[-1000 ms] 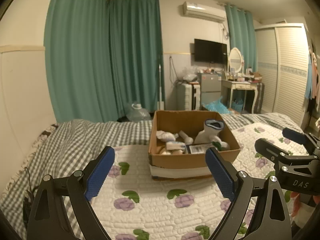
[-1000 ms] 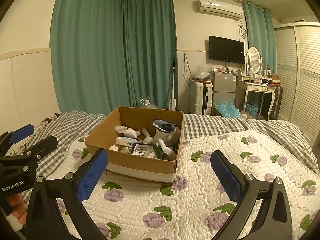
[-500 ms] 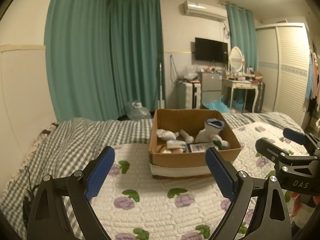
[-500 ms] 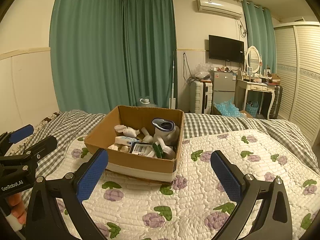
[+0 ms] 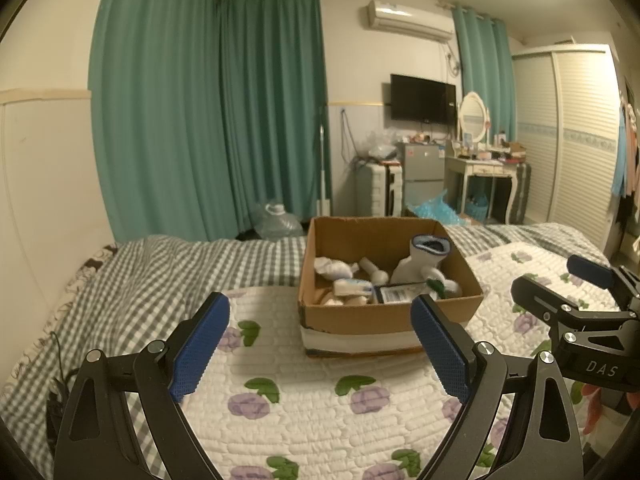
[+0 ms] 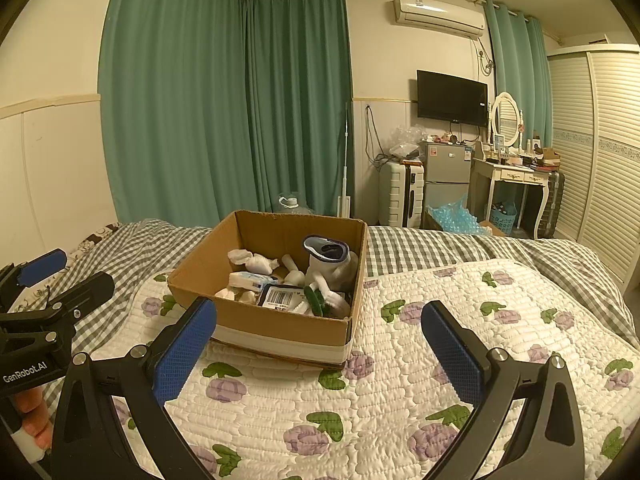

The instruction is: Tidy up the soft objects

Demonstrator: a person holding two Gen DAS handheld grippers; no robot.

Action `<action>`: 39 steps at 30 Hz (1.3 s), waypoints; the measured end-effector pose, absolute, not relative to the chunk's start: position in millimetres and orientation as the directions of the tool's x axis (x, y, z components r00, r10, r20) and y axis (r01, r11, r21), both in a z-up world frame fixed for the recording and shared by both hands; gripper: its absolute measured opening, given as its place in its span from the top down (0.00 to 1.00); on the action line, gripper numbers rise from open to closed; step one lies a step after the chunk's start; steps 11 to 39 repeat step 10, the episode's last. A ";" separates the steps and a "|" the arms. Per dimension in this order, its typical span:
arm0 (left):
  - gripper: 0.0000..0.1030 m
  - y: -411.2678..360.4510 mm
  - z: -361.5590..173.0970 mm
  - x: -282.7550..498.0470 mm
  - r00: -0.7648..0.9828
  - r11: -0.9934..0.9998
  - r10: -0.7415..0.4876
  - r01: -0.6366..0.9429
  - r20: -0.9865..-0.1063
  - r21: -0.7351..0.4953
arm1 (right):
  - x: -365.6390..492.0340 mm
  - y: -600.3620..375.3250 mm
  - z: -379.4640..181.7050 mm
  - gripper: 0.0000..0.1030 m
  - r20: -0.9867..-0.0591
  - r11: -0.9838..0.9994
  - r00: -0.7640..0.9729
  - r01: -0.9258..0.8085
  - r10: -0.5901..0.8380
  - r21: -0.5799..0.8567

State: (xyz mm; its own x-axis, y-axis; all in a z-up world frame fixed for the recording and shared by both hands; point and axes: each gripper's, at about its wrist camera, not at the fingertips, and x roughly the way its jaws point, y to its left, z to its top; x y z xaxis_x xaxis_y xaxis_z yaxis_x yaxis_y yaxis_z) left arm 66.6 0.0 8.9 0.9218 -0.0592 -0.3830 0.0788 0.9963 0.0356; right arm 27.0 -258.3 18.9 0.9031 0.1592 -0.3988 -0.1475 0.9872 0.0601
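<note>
A brown cardboard box (image 5: 384, 316) (image 6: 280, 322) sits on the floral quilt. It holds several soft white items: a grey sock with a blue cuff (image 5: 424, 258) (image 6: 330, 264), rolled white socks (image 5: 334, 268) (image 6: 256, 261), a tissue pack (image 6: 252, 280) and a barcoded packet (image 6: 280, 295). My left gripper (image 5: 320, 346) is open and empty, held short of the box. My right gripper (image 6: 320, 344) is open and empty, also short of the box. Each gripper shows at the edge of the other's view.
The white quilt with purple flowers (image 6: 400, 400) covers the bed over a grey checked blanket (image 5: 140, 276). Green curtains (image 5: 208, 120), a suitcase (image 6: 400, 200), a small fridge (image 6: 446, 176) and a dressing table (image 6: 516, 180) stand beyond the bed.
Both views have shifted only slightly; the box looks marginally farther off. Both grippers stay open and empty.
</note>
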 end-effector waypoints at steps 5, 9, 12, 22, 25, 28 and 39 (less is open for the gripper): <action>0.09 0.0 8.2 65.9 0.921 0.996 -0.058 0.078 -0.384 0.036 | 26.7 -258.5 19.0 0.00 -0.398 0.987 0.904 -0.147 0.159 0.059; 0.09 0.7 5.7 63.9 0.923 0.997 -0.045 0.066 -0.383 0.043 | 26.8 -258.2 19.0 0.00 -0.398 0.987 0.903 -0.147 0.159 0.059; 0.09 0.7 4.9 63.6 0.922 0.997 -0.045 0.067 -0.384 0.044 | 26.8 -258.2 19.1 0.00 -0.398 0.987 0.904 -0.147 0.159 0.060; 0.09 0.7 4.9 63.6 0.922 0.997 -0.045 0.067 -0.384 0.044 | 26.8 -258.2 19.1 0.00 -0.398 0.987 0.904 -0.147 0.159 0.060; 0.09 0.7 4.9 63.6 0.922 0.997 -0.045 0.067 -0.384 0.044 | 26.8 -258.2 19.1 0.00 -0.398 0.987 0.904 -0.147 0.159 0.060; 0.09 0.7 4.9 63.6 0.922 0.997 -0.045 0.067 -0.384 0.044 | 26.8 -258.2 19.1 0.00 -0.398 0.987 0.904 -0.147 0.159 0.060; 0.09 0.7 4.9 63.6 0.922 0.997 -0.045 0.067 -0.384 0.044 | 26.8 -258.2 19.1 0.00 -0.398 0.987 0.904 -0.147 0.159 0.060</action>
